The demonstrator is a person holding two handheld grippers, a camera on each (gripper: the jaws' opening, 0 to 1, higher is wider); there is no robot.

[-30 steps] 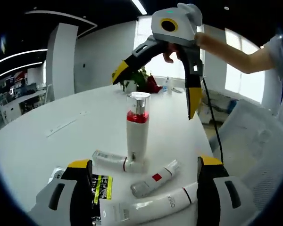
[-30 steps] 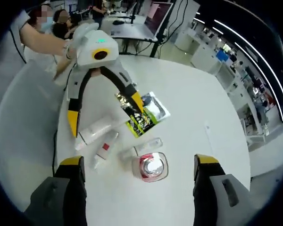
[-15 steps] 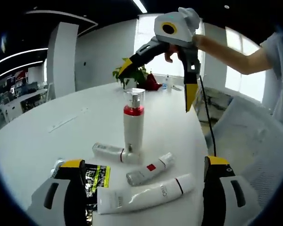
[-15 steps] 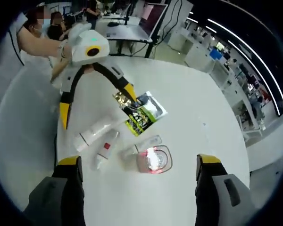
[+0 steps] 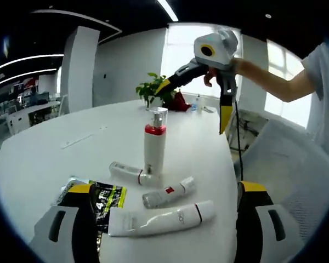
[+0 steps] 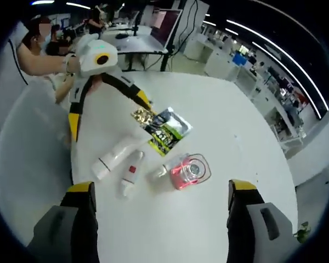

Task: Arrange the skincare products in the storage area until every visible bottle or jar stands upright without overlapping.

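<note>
A white pump bottle [image 5: 154,148] with a red band and clear cap stands upright on the round white table [image 5: 49,159]. Around its base lie a small white tube [image 5: 129,172], a tube with a red square [image 5: 167,193] and a long white tube [image 5: 159,218]. A black-green sachet [image 5: 107,197] lies flat nearby. My left gripper [image 5: 167,189] is open, low over the near tubes. My right gripper [image 5: 194,104] hangs open, above and to the right of the bottle. From above I see the bottle [image 6: 191,171], the tubes [image 6: 130,174] [image 6: 115,158], the sachet [image 6: 163,129] and the open left gripper [image 6: 109,115].
A potted plant [image 5: 153,90] and small items stand at the table's far edge. A white chair [image 5: 288,159] sits close to the table's right side. A thin flat strip [image 5: 79,139] lies on the left of the table. Desks and people are beyond the table [image 6: 236,131].
The right gripper has drawn up and away from the pump bottle, which stays upright. The left gripper has backed off a little. The tubes and sachet lie as before.
</note>
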